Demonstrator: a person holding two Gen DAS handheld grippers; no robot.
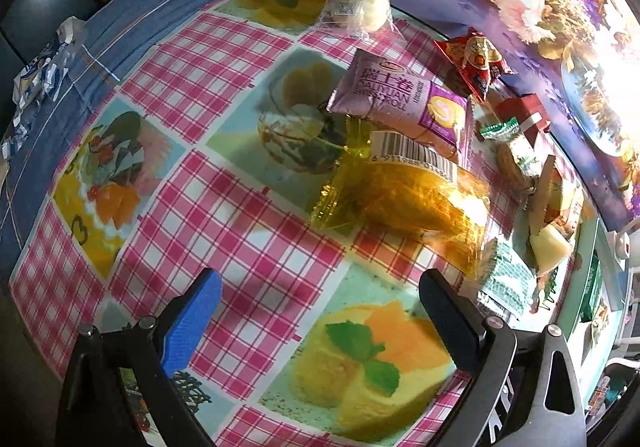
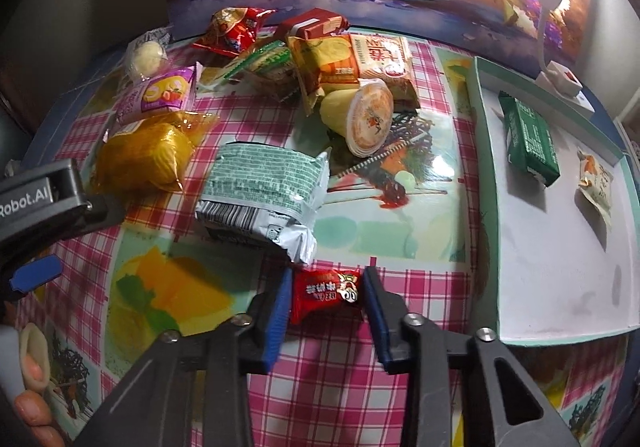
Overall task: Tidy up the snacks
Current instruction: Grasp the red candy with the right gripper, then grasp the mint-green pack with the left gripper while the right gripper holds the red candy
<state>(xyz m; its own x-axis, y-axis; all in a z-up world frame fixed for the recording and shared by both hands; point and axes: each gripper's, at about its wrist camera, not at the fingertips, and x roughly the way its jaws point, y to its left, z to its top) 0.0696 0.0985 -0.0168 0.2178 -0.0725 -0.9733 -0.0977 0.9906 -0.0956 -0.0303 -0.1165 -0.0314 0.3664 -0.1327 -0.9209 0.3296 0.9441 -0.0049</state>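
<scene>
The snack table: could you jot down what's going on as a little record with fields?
Surface: checked tablecloth
Right tool: closed on a small red packet
Left tool: open, nothing between its fingers
Tray: at right, holds a green packet and a small pale packet
Pile still out: yellow wrapped cake, silver-green packet, jelly cup, several more wrappers

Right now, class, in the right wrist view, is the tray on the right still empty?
No: the tray already holds a green packet and a small pale packet.
</scene>
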